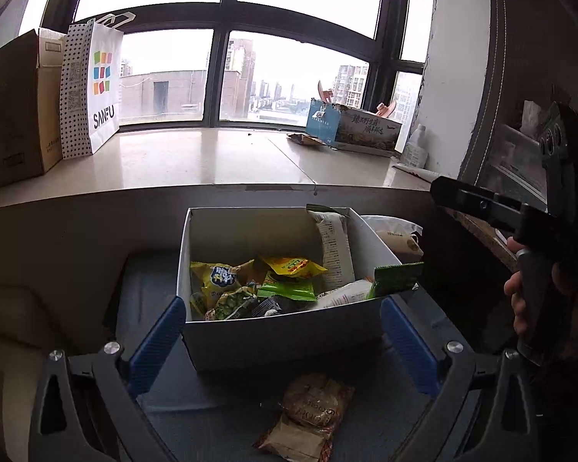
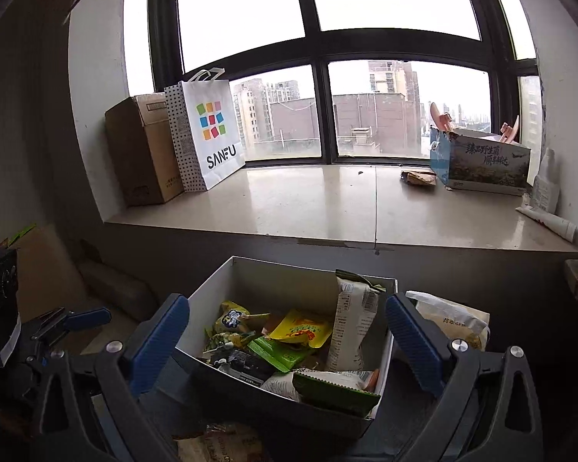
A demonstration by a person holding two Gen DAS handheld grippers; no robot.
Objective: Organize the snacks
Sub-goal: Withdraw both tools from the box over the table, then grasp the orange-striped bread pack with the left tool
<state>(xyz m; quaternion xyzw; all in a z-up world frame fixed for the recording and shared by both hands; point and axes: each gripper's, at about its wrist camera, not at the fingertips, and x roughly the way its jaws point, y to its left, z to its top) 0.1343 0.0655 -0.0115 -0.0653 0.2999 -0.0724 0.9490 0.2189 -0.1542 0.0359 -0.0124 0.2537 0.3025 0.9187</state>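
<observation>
Snack box (image 1: 273, 331) on grey seat (image 1: 142, 300), windowsill (image 1: 196, 161) behind.

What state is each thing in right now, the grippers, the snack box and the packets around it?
Left gripper: open, holding nothing.
Right gripper: open, holding nothing.
White snack box: lidless, partly filled with packets.
Brown snack packet: lying flat outside the box, in front of it.
White pouch: outside the box, beside its right wall.
SANFU paper bag: upright on the windowsill.
Blue printed carton: top open.
</observation>
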